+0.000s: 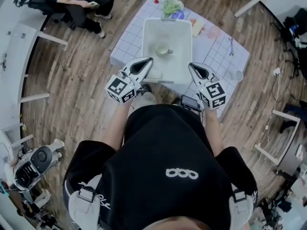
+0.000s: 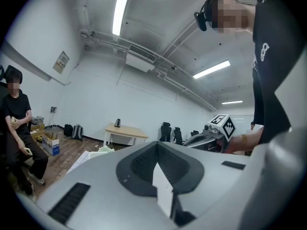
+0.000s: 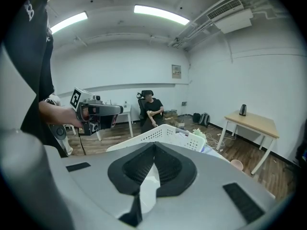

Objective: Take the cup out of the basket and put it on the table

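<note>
Office room, grid-covered table [image 1: 218, 56]. The cup [image 1: 162, 50] is left inside the white basket [image 1: 148, 42]. Left gripper [image 1: 147, 62] and right gripper [image 1: 193, 67] are held clenched and empty at its near edge, likely poised for reaching in.

The basket [image 1: 147, 42] is looking like white moulded plastic, its wall perforated. The table [image 1: 125, 42] is wearing a matt, grid-printed cloth [image 1: 218, 51]. The floor [image 1: 67, 80] is showing wood-grain planks. The left claw [image 2: 157, 146] and the right claw [image 3: 154, 145] are showing smooth matt grey shells and ribbed black pads [image 3: 168, 169].
</note>
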`<move>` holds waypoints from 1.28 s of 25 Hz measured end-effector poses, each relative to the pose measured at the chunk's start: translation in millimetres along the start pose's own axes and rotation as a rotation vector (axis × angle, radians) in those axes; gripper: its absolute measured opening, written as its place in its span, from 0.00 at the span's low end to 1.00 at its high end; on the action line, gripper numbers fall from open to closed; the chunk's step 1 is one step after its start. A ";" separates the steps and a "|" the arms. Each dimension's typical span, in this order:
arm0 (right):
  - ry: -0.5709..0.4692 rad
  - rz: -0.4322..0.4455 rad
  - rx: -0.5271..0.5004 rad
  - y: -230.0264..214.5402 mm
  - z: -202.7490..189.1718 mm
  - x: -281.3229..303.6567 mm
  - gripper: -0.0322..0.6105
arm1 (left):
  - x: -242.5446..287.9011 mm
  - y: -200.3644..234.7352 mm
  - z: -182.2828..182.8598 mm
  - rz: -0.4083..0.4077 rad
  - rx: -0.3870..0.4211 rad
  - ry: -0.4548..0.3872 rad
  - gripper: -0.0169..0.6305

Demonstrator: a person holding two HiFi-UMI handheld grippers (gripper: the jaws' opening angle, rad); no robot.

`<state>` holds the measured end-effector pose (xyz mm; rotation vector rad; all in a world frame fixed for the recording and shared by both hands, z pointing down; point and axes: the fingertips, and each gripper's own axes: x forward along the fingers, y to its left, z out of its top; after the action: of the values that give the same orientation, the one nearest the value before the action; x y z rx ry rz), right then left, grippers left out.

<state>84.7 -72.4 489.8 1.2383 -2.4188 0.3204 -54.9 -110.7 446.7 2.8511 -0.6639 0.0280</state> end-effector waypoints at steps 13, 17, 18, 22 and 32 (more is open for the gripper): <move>0.034 0.031 0.011 7.4 -4.8 22.9 0.09 | -10.9 13.5 -3.4 0.017 -0.028 -0.025 0.04; 0.047 0.046 0.008 8.1 -8.3 30.6 0.09 | -14.9 17.5 -3.4 0.031 -0.033 -0.033 0.04; 0.051 0.051 0.007 8.1 -8.8 33.7 0.09 | -15.9 19.1 -3.7 0.035 -0.035 -0.033 0.04; 0.081 0.085 -0.014 9.0 -10.9 54.4 0.09 | -21.1 26.4 -4.8 0.046 -0.040 -0.031 0.04; 0.308 0.168 -0.116 8.9 -40.5 146.3 0.09 | -44.2 51.2 -2.0 0.062 -0.048 -0.038 0.04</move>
<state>10.5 -157.5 591.7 0.8673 -2.2416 0.3824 -117.0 -135.8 456.1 2.7908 -0.7500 -0.0315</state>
